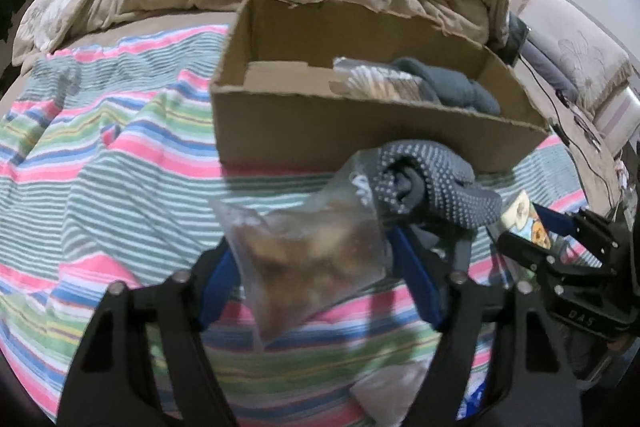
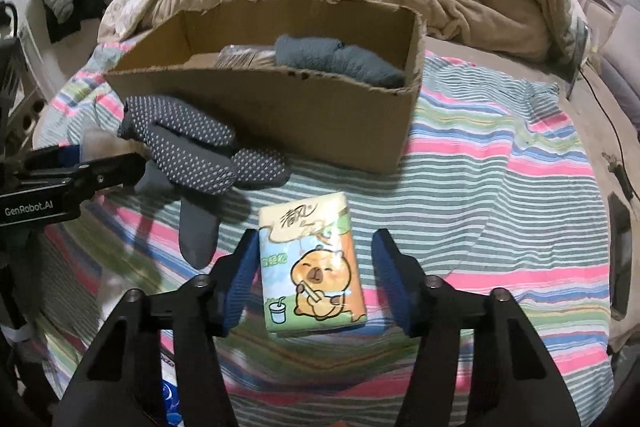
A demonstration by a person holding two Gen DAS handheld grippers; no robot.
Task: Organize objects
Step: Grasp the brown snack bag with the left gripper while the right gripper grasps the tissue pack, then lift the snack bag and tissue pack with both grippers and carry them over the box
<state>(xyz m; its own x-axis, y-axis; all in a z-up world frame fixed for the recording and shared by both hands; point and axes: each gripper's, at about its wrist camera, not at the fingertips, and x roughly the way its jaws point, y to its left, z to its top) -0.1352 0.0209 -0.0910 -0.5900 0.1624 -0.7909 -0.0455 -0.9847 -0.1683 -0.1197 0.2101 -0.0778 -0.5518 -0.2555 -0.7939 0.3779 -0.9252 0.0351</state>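
Left gripper (image 1: 316, 267): wide open around snack bag (image 1: 312, 259); grip unclear
Right gripper (image 2: 316, 275): open astride tissues (image 2: 312, 267)
Box (image 2: 280, 107): holds 1 grey cloth (image 2: 336, 61)

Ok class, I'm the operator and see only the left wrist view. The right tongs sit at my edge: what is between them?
Observer: A tissue pack with a cartoon animal on it. The right tongs are open, with a gap on the pack's right side.
Operator: Is anything between the pack and the box?
Observer: No, only striped bedding runs from the pack to the front wall of the box.
Operator: And the dotted socks, is there more to them than I see?
Observer: Yes, a plain grey toe hangs down below the socks, left of the pack.
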